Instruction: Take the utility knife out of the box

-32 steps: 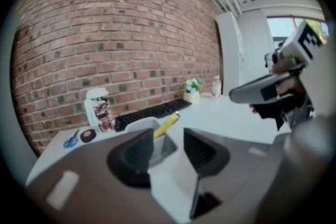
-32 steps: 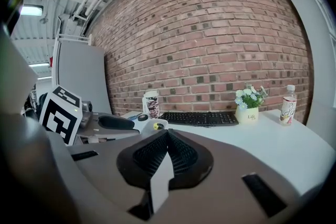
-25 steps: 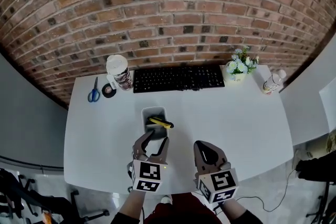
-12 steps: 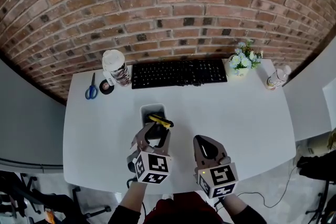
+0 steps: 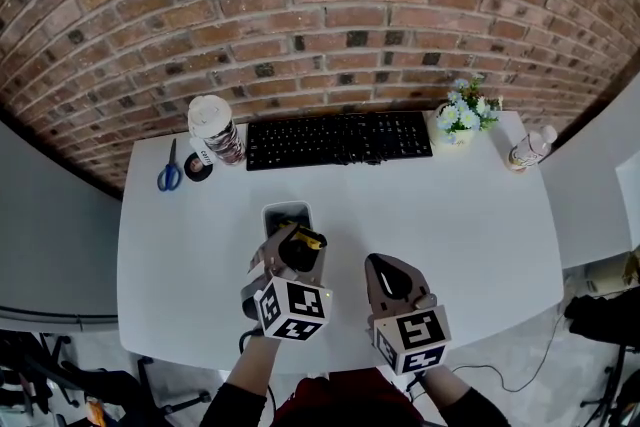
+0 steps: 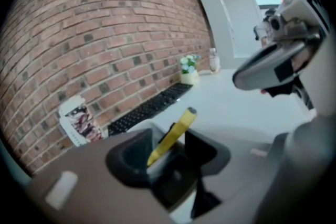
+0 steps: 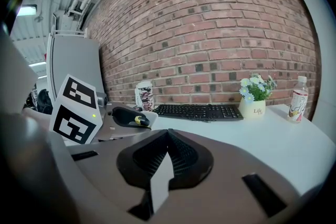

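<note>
Brick wall behind, white tabletop (image 5: pixel 470 215): knife (image 5: pixel 311 239) leans in the box (image 5: pixel 285 212), its end above the rim.
Left hand-held gripper (image 5: pixel 298 250) has just been opening its jaws; they stand wide around the knife, not pressing it. Right hand-held gripper (image 5: pixel 388 273) has its jaws pressed together, empty.

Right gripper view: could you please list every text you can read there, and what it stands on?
"Life": on the white flower pot.
Label on the bottle: blurred, unreadable.
Print on the cup: blurred, unreadable.
Keys of the keyboard: too small.
</note>
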Demonstrator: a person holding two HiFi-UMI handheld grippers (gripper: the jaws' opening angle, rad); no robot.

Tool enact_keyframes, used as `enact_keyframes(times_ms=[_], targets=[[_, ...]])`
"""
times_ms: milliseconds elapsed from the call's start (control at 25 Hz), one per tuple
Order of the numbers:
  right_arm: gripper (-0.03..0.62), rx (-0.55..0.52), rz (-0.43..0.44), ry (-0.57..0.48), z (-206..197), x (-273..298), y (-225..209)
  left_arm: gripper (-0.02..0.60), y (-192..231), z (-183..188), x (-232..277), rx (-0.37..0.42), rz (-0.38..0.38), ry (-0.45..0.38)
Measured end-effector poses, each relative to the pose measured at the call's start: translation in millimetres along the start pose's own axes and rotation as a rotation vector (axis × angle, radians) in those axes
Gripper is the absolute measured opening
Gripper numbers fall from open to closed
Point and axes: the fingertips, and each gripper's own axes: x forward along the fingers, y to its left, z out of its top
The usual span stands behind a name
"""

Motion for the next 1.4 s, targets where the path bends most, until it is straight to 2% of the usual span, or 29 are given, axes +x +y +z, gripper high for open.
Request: enact_keyframes(times_ms=[280, 560, 1000, 1400], targets=[[0.008, 0.001, 0.005, 0.01, -2, 6, -4, 0.175, 0, 3, 7, 0.029, 0.003, 0.011], [0.008, 0.002, 0.007, 0.016, -3, 7, -8, 0.14, 0, 7, 9, 0.033, 0.019, 0.007], [0.008, -0.008, 0.017, 0.016, -1, 7, -6, 0.086, 24, 16, 0, 0.044, 0.113, -0.031], [0.008, -0.017, 0.028, 0.025, -1, 7, 0, 0.074, 34, 15, -9, 0.02, 0.147, -0.058]])
